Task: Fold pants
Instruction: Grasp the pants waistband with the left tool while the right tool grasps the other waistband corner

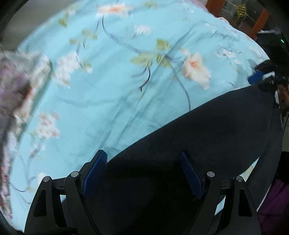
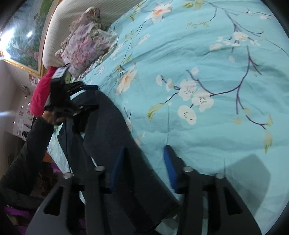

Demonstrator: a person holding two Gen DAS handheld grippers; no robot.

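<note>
Dark navy pants [image 1: 207, 130] lie along the near edge of a turquoise floral bedspread [image 1: 112, 94]. In the left wrist view my left gripper [image 1: 142, 159] is open, its blue pads wide apart over one end of the pants. In the right wrist view my right gripper [image 2: 144, 153] is open over the other end of the pants [image 2: 115, 137]; the pants edge runs between its fingers. The left gripper also shows in the right wrist view [image 2: 90, 97] at the far end of the pants. The right gripper shows in the left wrist view [image 1: 260, 76] at the far right.
A floral pillow [image 2: 84, 43] leans on a white headboard [image 2: 75, 12] at the bed's head, also blurred in the left wrist view [image 1: 16, 81]. A red cloth [image 2: 42, 90] sits beside the bed. A framed picture [image 2: 21, 36] hangs behind. Wooden furniture [image 1: 240, 16] stands beyond the bed.
</note>
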